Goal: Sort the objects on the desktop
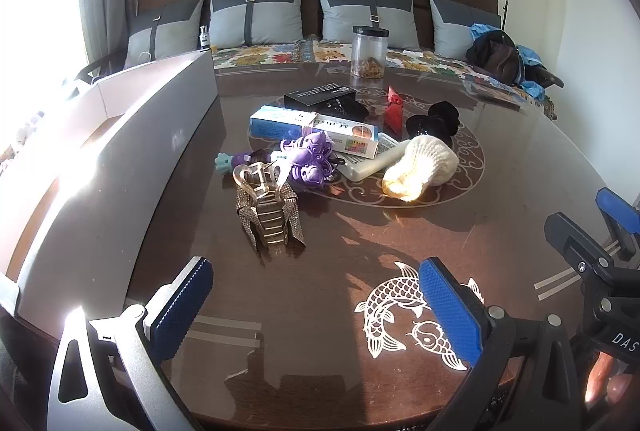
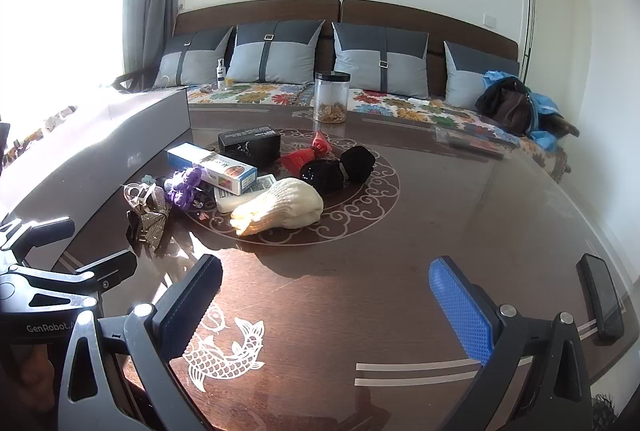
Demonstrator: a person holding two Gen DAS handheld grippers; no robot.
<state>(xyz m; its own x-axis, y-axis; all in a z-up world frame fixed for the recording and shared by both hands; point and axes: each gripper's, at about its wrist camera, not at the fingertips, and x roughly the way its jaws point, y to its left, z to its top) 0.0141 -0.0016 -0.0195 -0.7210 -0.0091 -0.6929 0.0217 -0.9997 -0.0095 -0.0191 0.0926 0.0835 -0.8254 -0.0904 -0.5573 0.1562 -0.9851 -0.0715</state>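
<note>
A pile of objects lies mid-table: a glittery hair claw (image 1: 267, 209) (image 2: 146, 213), a purple octopus toy (image 1: 308, 159) (image 2: 185, 187), a blue-and-white box (image 1: 316, 130) (image 2: 212, 163), a black box (image 1: 320, 95) (image 2: 250, 142), a cream knitted glove (image 1: 420, 167) (image 2: 280, 207), a black fabric bundle (image 1: 434, 121) (image 2: 338, 167), a red packet (image 1: 394, 107) (image 2: 308, 153). My left gripper (image 1: 316, 307) is open and empty, just short of the hair claw. My right gripper (image 2: 328, 315) is open and empty, near the table's front edge.
A long grey box (image 1: 120, 151) (image 2: 100, 135) stands along the table's left side. A clear jar with a black lid (image 1: 369, 51) (image 2: 331, 97) stands at the back. A black phone (image 2: 602, 297) lies at the right edge. A sofa with cushions is behind.
</note>
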